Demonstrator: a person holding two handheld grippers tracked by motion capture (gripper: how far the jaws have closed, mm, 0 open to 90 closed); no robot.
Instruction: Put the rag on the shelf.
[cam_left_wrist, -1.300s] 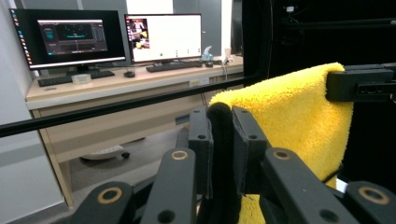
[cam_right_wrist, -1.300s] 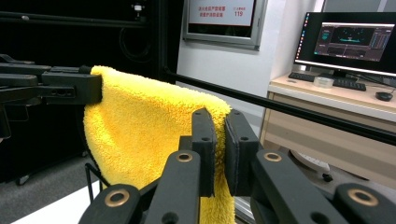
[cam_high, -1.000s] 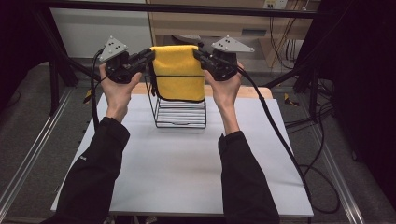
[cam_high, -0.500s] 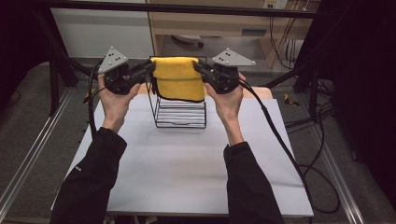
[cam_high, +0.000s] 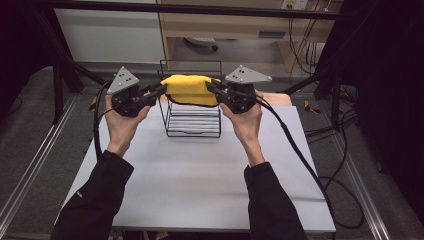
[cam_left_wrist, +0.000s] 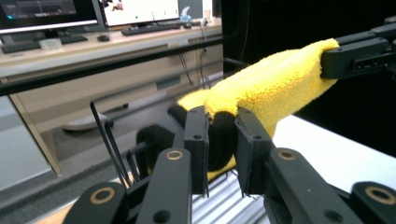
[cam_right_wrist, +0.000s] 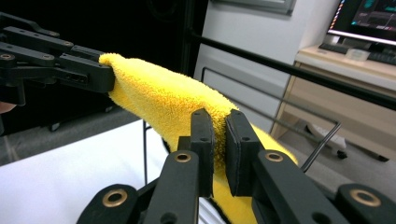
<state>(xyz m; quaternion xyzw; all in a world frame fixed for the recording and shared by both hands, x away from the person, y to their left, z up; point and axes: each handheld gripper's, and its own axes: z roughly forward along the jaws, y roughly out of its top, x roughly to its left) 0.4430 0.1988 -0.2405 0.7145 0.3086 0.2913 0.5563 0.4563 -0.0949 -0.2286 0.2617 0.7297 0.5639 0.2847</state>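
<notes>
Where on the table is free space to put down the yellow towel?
The white table is bare between the forearms and in front of the wire rack. Strips left and right of the rack are also bare. The far edge is crowded: rack, towel and both claws.

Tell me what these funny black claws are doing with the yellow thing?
A person sits at a white table and holds a grabbing tool in each hand. The left gripper and the right gripper each pinch one end of a folded yellow towel between two black fingers, holding it above a black wire rack that stands on the table. One picture is taken from above the person. The other two come from small cameras riding on the tools, so each shows its own fingers up close, biting the towel, with the other tool farther off.
</notes>
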